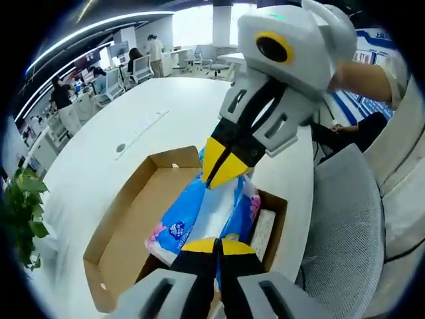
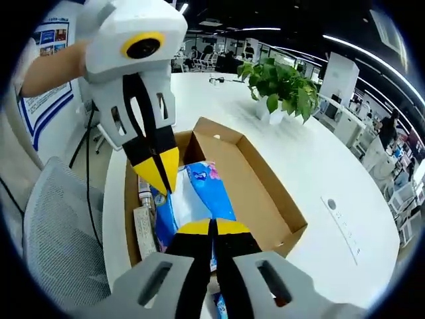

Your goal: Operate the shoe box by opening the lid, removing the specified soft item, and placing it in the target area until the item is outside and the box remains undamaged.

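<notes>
both tongs (image 1: 218,247) (image 2: 212,229) pinch tissue pack (image 1: 199,216) inside open box (image 1: 123,212).

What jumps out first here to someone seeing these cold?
The two yellow-tipped grippers meeting over the open cardboard shoe box: the right gripper reaches down from the top of the left gripper view, the left gripper likewise in the right gripper view. Both point at the blue-and-white soft pack lying inside the box, with smaller cartons beside it. Everything sits on a big white table, with a green potted plant past the box.
</notes>
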`<state>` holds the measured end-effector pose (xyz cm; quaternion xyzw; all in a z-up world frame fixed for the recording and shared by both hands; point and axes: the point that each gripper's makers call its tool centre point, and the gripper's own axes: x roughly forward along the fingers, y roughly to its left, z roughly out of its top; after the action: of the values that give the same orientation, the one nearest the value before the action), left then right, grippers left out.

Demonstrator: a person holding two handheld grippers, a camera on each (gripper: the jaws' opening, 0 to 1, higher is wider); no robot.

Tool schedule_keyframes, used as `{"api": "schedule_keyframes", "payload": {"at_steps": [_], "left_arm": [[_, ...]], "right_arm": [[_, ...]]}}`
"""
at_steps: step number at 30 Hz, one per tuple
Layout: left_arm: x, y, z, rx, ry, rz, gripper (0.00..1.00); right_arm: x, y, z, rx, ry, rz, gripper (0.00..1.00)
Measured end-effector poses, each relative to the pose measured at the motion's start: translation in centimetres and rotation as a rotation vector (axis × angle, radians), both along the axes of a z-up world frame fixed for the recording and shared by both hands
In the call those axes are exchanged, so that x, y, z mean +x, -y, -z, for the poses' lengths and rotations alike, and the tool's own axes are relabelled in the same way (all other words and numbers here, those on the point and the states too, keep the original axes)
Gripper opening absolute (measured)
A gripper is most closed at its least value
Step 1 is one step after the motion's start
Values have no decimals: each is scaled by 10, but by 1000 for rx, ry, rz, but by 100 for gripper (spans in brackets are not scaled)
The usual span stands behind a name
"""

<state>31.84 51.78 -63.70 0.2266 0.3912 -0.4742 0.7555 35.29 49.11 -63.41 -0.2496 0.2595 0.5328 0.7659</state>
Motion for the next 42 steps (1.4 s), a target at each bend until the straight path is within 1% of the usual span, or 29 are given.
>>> {"api": "schedule_keyframes", "payload": {"at_steps": [2, 7, 13, 18, 24, 35, 36, 42], "left_arm": [[0, 5, -8, -12, 12, -2, 0], [2, 15, -19, -16, 27, 4, 0], [4, 33, -34, -35, 47, 21, 0], [6, 49, -40, -49, 52, 42, 0], [8, 69, -43, -60, 53, 66, 0], [10, 108, -44, -84, 44, 110, 0], [10, 110, -43, -84, 44, 113, 0], [16, 129, -41, -93, 43, 125, 0]], "right_arm": [[0, 4, -7, 6, 7, 0, 0], [1, 17, -21, 17, 14, 3, 0], [0, 33, -32, 25, 22, 14, 0], [2, 49, -37, 30, 23, 35, 0], [4, 69, -43, 37, 16, 65, 0], [5, 104, -42, 14, 16, 85, 0], [6, 110, -42, 11, 13, 87, 0], [8, 130, -39, -4, 13, 84, 0]]}}
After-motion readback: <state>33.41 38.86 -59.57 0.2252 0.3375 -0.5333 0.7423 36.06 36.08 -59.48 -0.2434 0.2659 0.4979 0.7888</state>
